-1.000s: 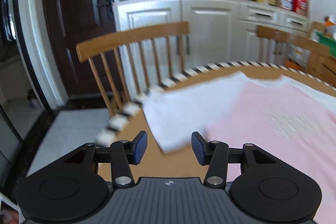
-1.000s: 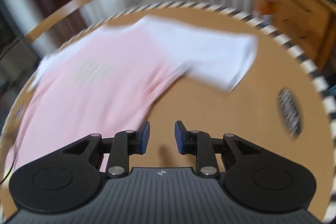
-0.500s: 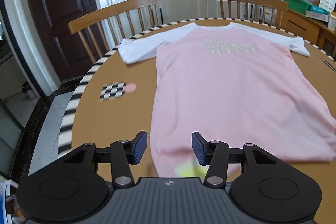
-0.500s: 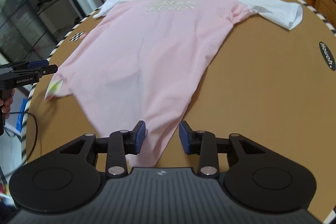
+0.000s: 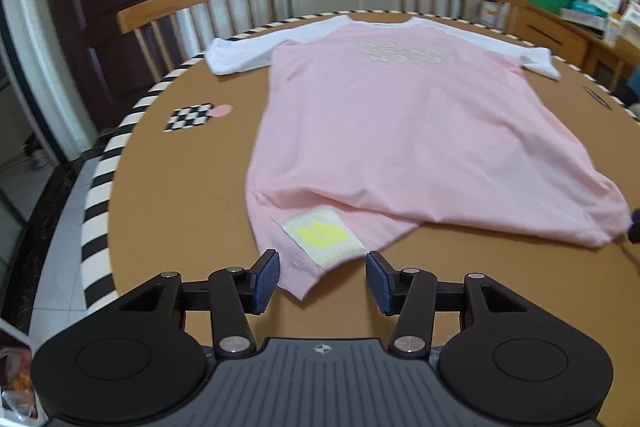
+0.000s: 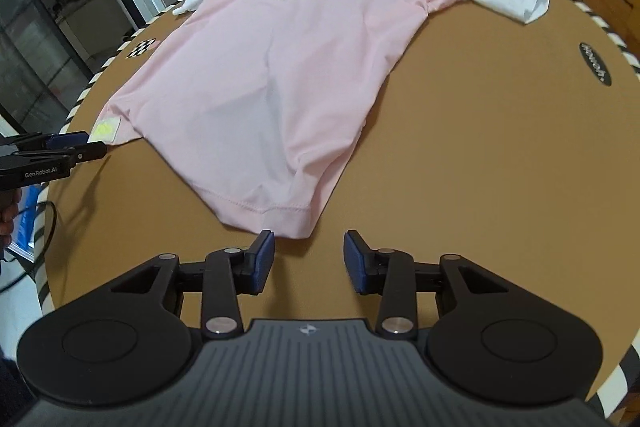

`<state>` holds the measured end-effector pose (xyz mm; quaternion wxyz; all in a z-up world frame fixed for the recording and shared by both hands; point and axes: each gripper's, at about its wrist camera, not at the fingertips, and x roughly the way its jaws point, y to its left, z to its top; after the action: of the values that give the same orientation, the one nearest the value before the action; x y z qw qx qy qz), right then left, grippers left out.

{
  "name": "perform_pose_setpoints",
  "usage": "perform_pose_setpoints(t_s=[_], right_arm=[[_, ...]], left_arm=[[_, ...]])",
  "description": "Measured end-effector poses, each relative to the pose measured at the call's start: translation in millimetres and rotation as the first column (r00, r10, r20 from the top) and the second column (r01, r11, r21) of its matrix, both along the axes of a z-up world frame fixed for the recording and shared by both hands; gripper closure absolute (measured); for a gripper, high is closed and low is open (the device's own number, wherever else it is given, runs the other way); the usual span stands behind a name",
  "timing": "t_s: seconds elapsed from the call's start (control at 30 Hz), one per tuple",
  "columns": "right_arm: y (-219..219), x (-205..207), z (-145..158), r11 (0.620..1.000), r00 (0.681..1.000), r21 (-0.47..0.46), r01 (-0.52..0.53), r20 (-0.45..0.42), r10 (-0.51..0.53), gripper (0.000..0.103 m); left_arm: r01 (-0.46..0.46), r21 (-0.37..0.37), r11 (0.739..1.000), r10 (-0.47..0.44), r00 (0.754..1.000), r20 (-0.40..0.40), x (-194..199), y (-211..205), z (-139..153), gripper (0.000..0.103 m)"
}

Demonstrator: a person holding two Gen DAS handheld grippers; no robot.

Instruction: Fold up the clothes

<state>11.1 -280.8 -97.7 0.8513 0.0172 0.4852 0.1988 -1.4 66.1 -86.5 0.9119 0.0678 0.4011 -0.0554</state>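
My left tongs (image 5: 322, 277) and right tongs (image 6: 309, 261) both gaped wide and empty, the limp, light pink shirt (image 5: 400, 123) spread flat just ahead, its hem corners nearest my tips looking easiest to pinch.

Round tan table (image 5: 180, 187) with a black-and-white striped rim fills the frame, a pink white-sleeved T-shirt (image 5: 400, 131) spread flat across its centre, a small checkered marker (image 5: 188, 117) at left, a dark oval label (image 6: 595, 63) at right
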Motion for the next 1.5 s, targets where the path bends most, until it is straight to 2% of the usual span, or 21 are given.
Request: perform_pose_setpoints(t_s=[0.27, 0.33, 0.4, 0.43, 0.5, 0.53, 0.6, 0.77, 0.83, 0.97, 1.0, 1.07, 1.1, 1.17, 1.27, 1.33, 1.43, 1.5], right_arm=[[17.2, -3.4, -1.1, 0.998, 0.998, -0.048, 0.034, 0.061, -0.031, 0.064], [19.1, -1.1, -1.4, 0.998, 0.997, -0.047, 0.051, 0.065, -0.048, 0.067], [21.0, 1.2, -1.7, 0.997, 0.996, -0.046, 0.069, 0.068, -0.066, 0.073], [22.0, 2.4, -1.9, 0.996, 0.995, -0.046, 0.078, 0.07, -0.075, 0.078], [20.0, 4.1, -2.4, 0.994, 0.993, -0.024, 0.105, 0.062, -0.104, 0.087], [18.5, 5.0, -2.6, 0.993, 0.992, -0.007, 0.118, 0.054, -0.117, 0.093], [14.7, 5.8, 0.0, 0.989, 0.988, 0.029, 0.144, 0.043, -0.145, 0.096], [-4.2, 0.8, 35.9, 0.974, 0.98, 0.131, 0.183, 0.059, -0.192, 0.1], [-11.9, -1.6, 54.1, 0.969, 0.977, 0.162, 0.187, 0.072, -0.201, 0.1], [-26.5, -0.8, 94.2, 0.969, 0.971, 0.166, 0.184, 0.124, -0.206, 0.1], [-27.0, 2.0, 97.1, 0.973, 0.969, 0.147, 0.178, 0.146, -0.2, 0.1], [-23.0, 7.7, 95.6, 0.986, 0.969, 0.057, 0.158, 0.181, -0.166, 0.094], [-17.2, 7.0, 86.0, 0.992, 0.977, 0.003, 0.13, 0.168, -0.128, 0.09], [-5.2, 3.8, 64.3, 0.993, 0.991, -0.096, 0.062, 0.127, -0.05, 0.086], [13.8, -8.7, 32.2, 0.99, 0.997, -0.138, -0.025, 0.067, 0.035, 0.086], [21.9, -10.9, 24.5, 0.987, 0.995, -0.153, -0.045, 0.078, 0.058, 0.085], [33.3, -13.0, 15.4, 0.982, 0.991, -0.175, -0.068, 0.103, 0.087, 0.077], [40.8, -14.4, 9.3, 0.978, 0.987, -0.19, -0.083, 0.119, 0.107, 0.077]], left_arm=[[-0.03, -0.035, 0.999, 0.029, 0.999, -0.028, 8.6, 2.2, -1.5, 0.053], [-0.026, -0.038, 0.999, 0.025, 0.999, -0.028, 10.0, 2.5, -1.1, 0.058], [-0.01, -0.027, 1.0, 0.009, 1.0, -0.027, 12.0, 2.5, -0.3, 0.073], [-0.007, -0.03, 1.0, 0.006, 1.0, -0.028, 13.3, 3.5, 0.0, 0.077], [-0.016, -0.055, 0.998, 0.014, 0.999, -0.034, 16.5, 7.9, 0.7, 0.09], [-0.023, -0.067, 0.997, 0.02, 0.999, -0.039, 18.4, 10.2, 1.3, 0.092], [-0.03, -0.092, 0.995, 0.026, 0.999, -0.041, 20.5, 15.1, 5.6, 0.096], [-0.046, -0.156, 0.987, 0.044, 0.999, -0.014, 17.1, 30.1, 28.8, 0.098], [-0.086, -0.216, 0.973, 0.087, 0.996, -0.004, 12.8, 42.0, 43.2, 0.099], [-0.164, -0.32, 0.933, 0.157, 0.986, -0.049, 11.6, 65.0, 57.6, 0.099], [-0.183, -0.343, 0.921, 0.173, 0.983, -0.06, 11.9, 70.6, 59.4, 0.099], [-0.2, -0.32, 0.926, 0.19, 0.98, -0.063, 14.5, 75.9, 55.3, 0.099], [-0.207, -0.3, 0.931, 0.197, 0.978, -0.064, 15.7, 77.6, 51.8, 0.099], [-0.218, -0.312, 0.925, 0.202, 0.976, -0.083, 16.7, 82.0, 43.9, 0.098], [-0.217, -0.284, 0.934, 0.201, 0.976, -0.085, 15.9, 81.6, 33.9, 0.098], [-0.21, -0.265, 0.941, 0.193, 0.977, -0.089, 15.6, 78.4, 24.5, 0.097], [-0.192, -0.224, 0.955, 0.176, 0.98, -0.093, 15.1, 74.7, 13.3, 0.096], [-0.18, -0.209, 0.961, 0.165, 0.982, -0.087, 14.7, 73.2, 6.7, 0.096]])
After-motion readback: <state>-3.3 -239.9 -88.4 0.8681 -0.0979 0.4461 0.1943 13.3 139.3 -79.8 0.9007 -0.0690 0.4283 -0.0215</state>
